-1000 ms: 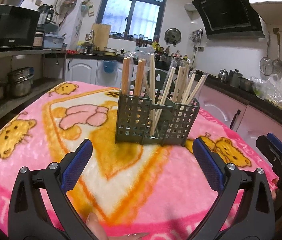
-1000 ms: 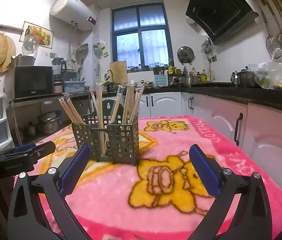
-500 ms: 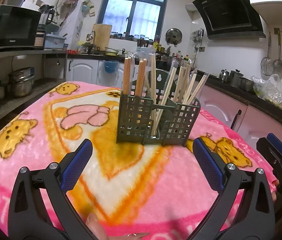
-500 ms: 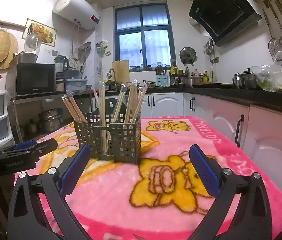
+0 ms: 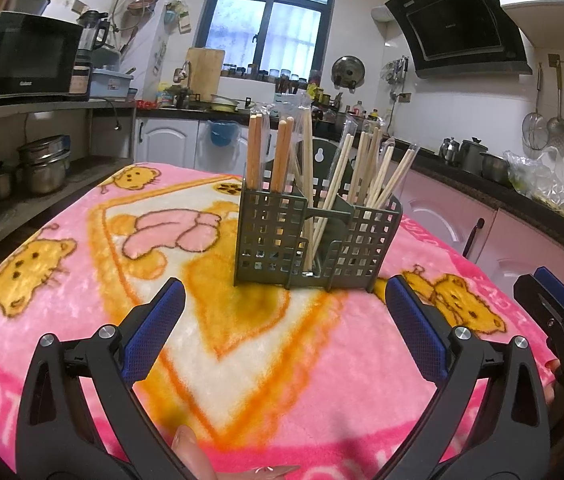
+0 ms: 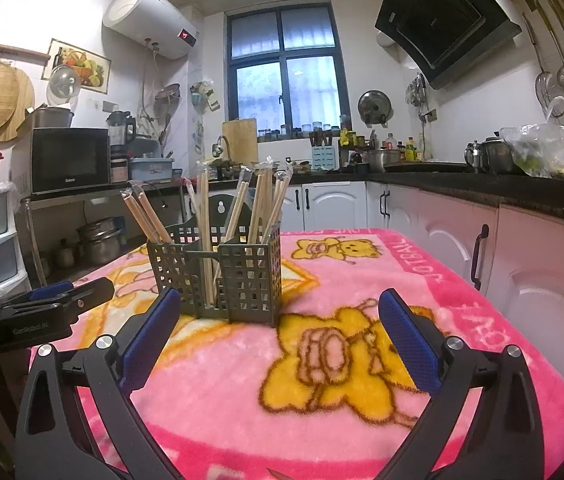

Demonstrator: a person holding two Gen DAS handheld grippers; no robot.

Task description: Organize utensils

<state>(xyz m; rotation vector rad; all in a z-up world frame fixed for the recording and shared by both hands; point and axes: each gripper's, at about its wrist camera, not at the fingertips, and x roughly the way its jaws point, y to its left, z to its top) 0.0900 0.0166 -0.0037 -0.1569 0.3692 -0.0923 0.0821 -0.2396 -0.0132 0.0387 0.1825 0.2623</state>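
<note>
A dark green slotted utensil caddy (image 5: 313,240) stands upright on the pink cartoon blanket (image 5: 82,264) that covers the table. Several wooden chopsticks (image 5: 282,156) in clear sleeves stand in its compartments. The caddy also shows in the right wrist view (image 6: 226,276), with chopsticks (image 6: 260,204) leaning out of it. My left gripper (image 5: 282,320) is open and empty, a short way in front of the caddy. My right gripper (image 6: 278,328) is open and empty, just short of the caddy's right side. The right gripper (image 5: 557,320) shows at the right edge of the left wrist view, and the left gripper (image 6: 42,308) at the left of the right wrist view.
The table's front edge is just under both grippers. A shelf with a microwave (image 5: 26,64) and pots (image 5: 42,164) stands to the left. Pink cabinets (image 5: 501,240) and a dark counter with kettles (image 5: 469,156) run along the right. A sink counter and window (image 6: 285,84) lie behind.
Both grippers have eased slightly closer to the caddy, which looks a little larger. Both stay open and empty; the caddy and chopsticks have not moved.
</note>
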